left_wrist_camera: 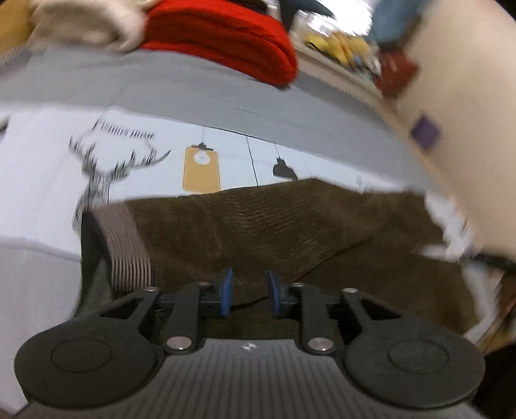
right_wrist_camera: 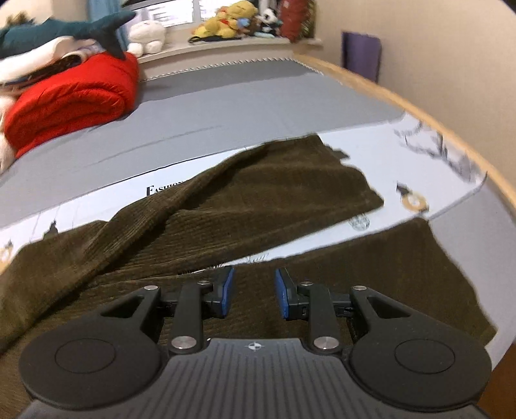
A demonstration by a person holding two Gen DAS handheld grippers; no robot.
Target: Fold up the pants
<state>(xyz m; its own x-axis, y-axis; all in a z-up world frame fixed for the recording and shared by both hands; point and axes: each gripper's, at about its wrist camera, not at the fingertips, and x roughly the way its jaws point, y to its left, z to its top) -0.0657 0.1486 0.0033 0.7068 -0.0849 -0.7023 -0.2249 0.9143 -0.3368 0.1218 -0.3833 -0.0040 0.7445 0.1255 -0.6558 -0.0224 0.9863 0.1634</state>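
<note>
Dark olive corduroy pants (right_wrist_camera: 258, 199) lie on a light printed sheet (right_wrist_camera: 419, 154) on the bed, their two legs spread apart toward the right. In the left wrist view the pants (left_wrist_camera: 274, 225) show a striped waistband lining (left_wrist_camera: 129, 248) at the left. My left gripper (left_wrist_camera: 248, 291) is open, low over the pants fabric, with cloth between its blue pads (left_wrist_camera: 225, 290). My right gripper (right_wrist_camera: 254, 290) is open, just above the nearer pant leg, holding nothing.
A rolled red blanket (right_wrist_camera: 74, 96) and plush toys (right_wrist_camera: 64, 29) sit at the far side of the grey bed (right_wrist_camera: 242, 96). A wooden bed edge (right_wrist_camera: 419, 109) curves along the right, by a beige wall. More plush toys (right_wrist_camera: 232, 19) line the windowsill.
</note>
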